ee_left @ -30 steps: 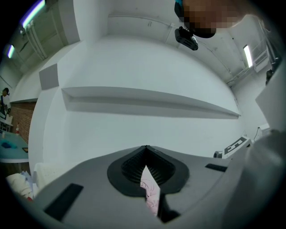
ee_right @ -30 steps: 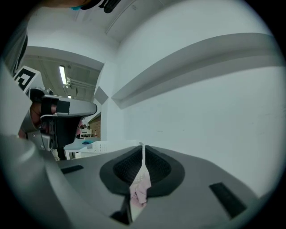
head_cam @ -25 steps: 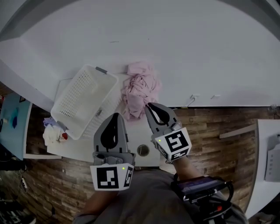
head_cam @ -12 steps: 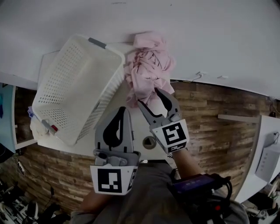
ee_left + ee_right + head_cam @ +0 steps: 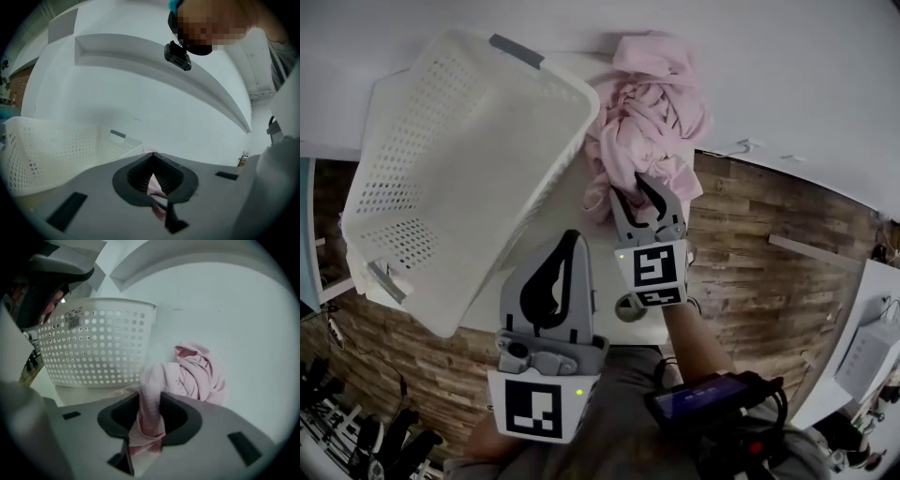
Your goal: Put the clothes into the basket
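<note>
**Desk:** How are the tongs seen?

**Field:** The right gripper is clamped on a fold of the pink clothes. Its jaws have just been drawn closer, and the cloth is pinched between them. The left gripper is held beside it, nearer the person, with its jaws pressed together and nothing gripped.

**Desk:** And where are the clothes found?

**Field:** They are heaped on the white table, against the wall and just beside the white basket.
</note>
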`<state>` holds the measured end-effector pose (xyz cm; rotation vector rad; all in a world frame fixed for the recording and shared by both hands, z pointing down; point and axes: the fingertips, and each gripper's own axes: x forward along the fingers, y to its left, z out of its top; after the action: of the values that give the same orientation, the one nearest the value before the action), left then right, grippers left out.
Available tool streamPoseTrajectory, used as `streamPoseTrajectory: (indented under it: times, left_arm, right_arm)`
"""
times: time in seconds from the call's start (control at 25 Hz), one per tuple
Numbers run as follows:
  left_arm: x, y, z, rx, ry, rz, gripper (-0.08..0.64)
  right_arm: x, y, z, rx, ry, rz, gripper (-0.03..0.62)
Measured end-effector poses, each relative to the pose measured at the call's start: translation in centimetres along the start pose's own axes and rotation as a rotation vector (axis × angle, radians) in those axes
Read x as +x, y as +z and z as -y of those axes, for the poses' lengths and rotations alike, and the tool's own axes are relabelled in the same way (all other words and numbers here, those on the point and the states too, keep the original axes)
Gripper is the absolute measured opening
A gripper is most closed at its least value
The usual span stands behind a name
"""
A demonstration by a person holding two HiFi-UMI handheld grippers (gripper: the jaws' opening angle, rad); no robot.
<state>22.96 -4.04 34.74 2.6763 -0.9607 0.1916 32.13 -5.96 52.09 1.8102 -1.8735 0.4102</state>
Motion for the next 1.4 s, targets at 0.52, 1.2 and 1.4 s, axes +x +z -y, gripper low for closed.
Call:
streamPoseTrajectory:
  times: [0.52, 1.2, 1.4]
  left_arm:
    - [-1.9, 0.6, 2.6, 0.041, -0.04, 0.03, 0.008]
    - [1.5, 2.1, 5.5, 0.058, -0.103, 0.024, 0.008]
    - [3.4, 1.7, 4.5, 0.045, -0.105, 0.012, 0.008]
  right_arm:
    - [-7.2, -2.9, -2.9, 0.075, 0.105, -0.044, 0.048]
    - [-11.4, 0.1, -3.6, 0.185, 0.26, 0.162, 0.312]
    - [-10.8, 1.7, 1.0, 0.332, 0.181, 0.204, 0.371]
